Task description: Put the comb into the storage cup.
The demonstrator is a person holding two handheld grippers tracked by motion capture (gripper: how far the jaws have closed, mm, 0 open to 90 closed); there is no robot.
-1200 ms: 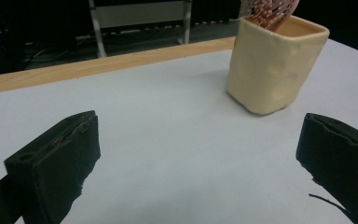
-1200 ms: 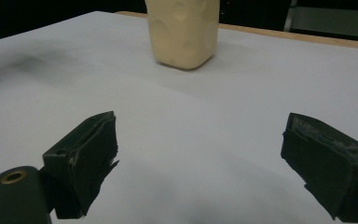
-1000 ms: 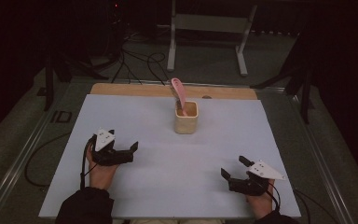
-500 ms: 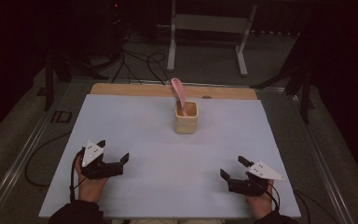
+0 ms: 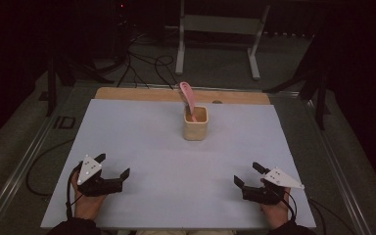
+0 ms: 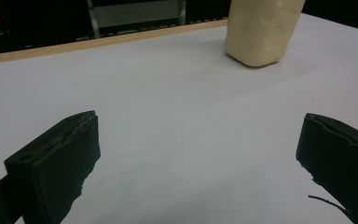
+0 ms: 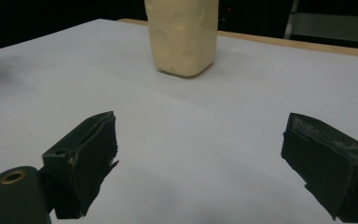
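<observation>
A cream-coloured cup (image 5: 196, 124) stands upright at the far middle of the white board (image 5: 142, 132), and a pink spoon-like utensil (image 5: 188, 97) leans out of it toward the back. My left gripper (image 5: 112, 165) rests near the front left corner, open and holding nothing. My right gripper (image 5: 247, 174) sits near the front right, also open with nothing in it. In the left gripper view the cup (image 6: 263, 30) is far ahead at the upper right of the left gripper (image 6: 198, 154). In the right gripper view the cup (image 7: 184, 35) stands ahead of the right gripper (image 7: 200, 158), left of centre.
A wooden strip (image 5: 127, 94) runs along the board's far edge. Behind the table stands a metal frame (image 5: 220, 24), with cables (image 5: 142, 63) on the floor. Metal rails (image 5: 24, 161) border the table's left and right sides.
My left gripper has drawn back toward the table's front edge and a little left, still open. The right gripper, cup and utensil have stayed put.
</observation>
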